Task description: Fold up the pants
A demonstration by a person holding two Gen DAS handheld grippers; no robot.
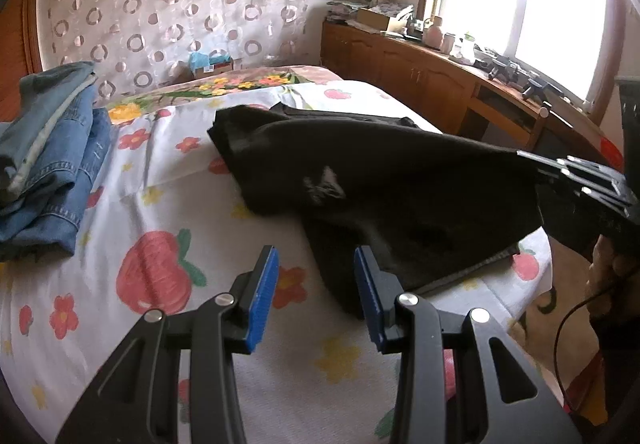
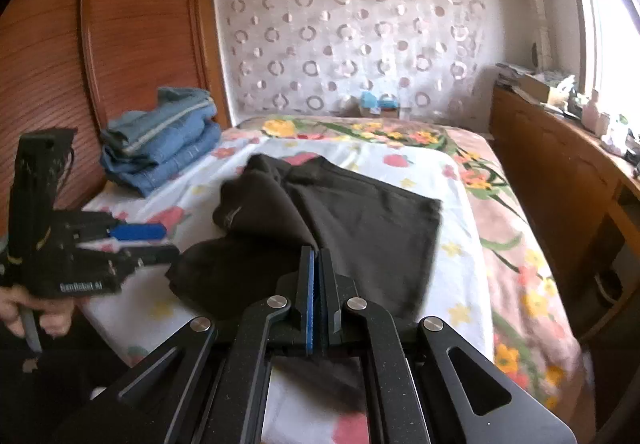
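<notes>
- Black pants (image 2: 360,228) are lying across the flowered bed sheet (image 2: 460,284), partly folded, with the far half flat and the near part raised off the bed.
- Right claw (image 2: 319,300) is gripping the near edge of the pants, its blue pads pressed together on the cloth; in the left wrist view the fabric is stretching taut from the bed up to the right claw (image 1: 532,168) at the frame's right edge.
- Left claw (image 1: 316,292) is hovering just above the sheet beside the near hem, its pads standing apart with nothing between them.
- Folded jeans (image 1: 52,164) are stacked at the far left of the bed, well apart from the pants.
- Judging from this, the step in hand is carrying one end of the pants over to make a fold, with only one corner taken.
- The next move is probably calling for the left claw to close on the loose hem near it, so both corners are travelling together and the fold is landing square rather than skewed.
</notes>
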